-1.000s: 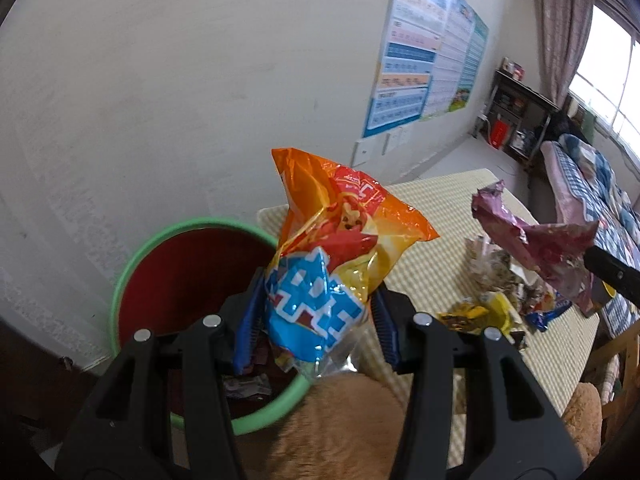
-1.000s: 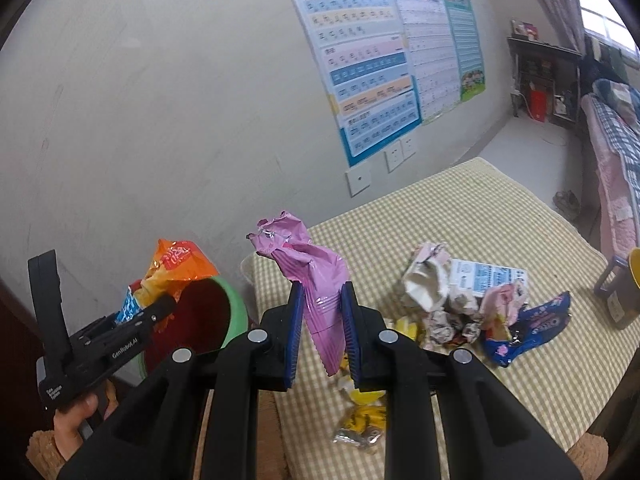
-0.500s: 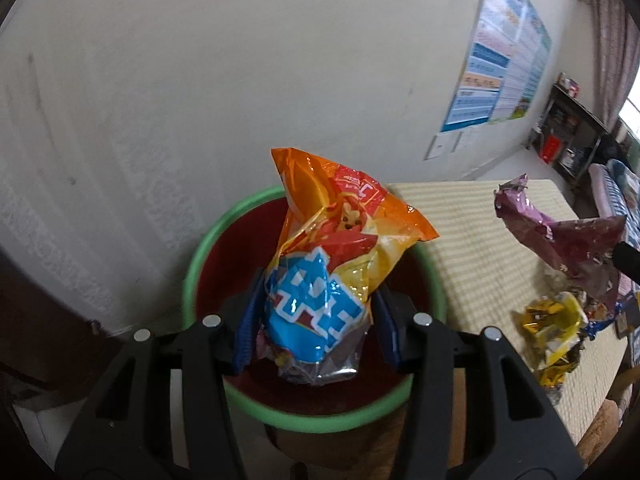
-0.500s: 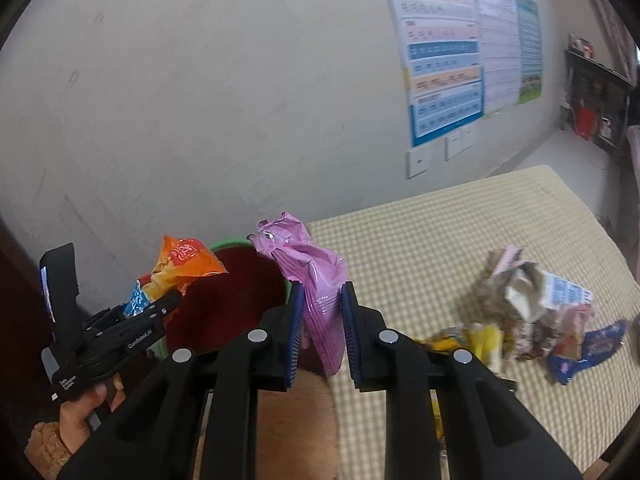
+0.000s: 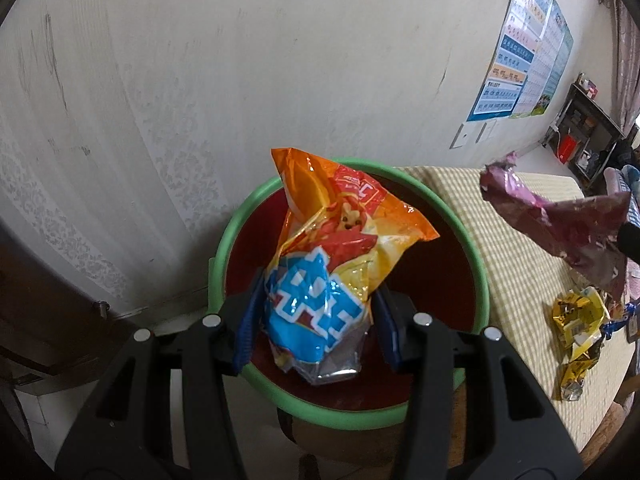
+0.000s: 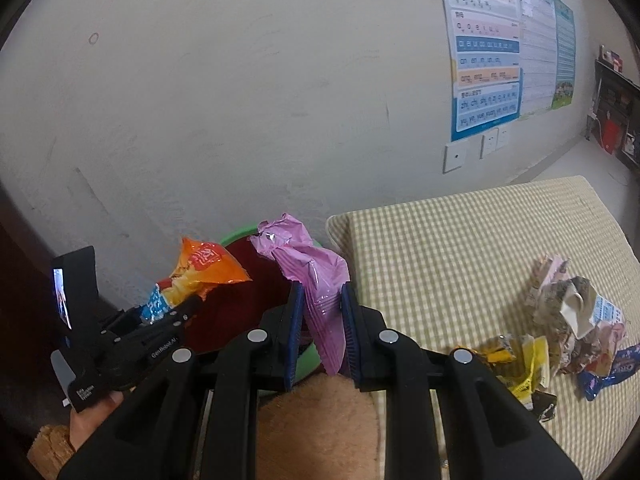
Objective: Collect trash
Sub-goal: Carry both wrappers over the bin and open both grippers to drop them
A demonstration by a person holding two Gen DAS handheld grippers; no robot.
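Two grippers, one wrapper each: left gripper (image 5: 316, 328) clamps orange bag (image 5: 340, 264) over one bin (image 5: 476, 264); right gripper (image 6: 320, 332) clamps pink wrapper (image 6: 320, 280) near table (image 6: 460, 240) edge

Soft, flat daylight, warped hard by my fisheye lenses.

My two wrist views bend the wall (image 6: 248, 92) and posters (image 6: 486, 48) into curves, with black vignette in every corner. Light is dim and even, shadows faint. The orange snack bag (image 5: 336, 264) I hold shows small glints on its foil. The room's far right edge in my left view is hazy and washed out.
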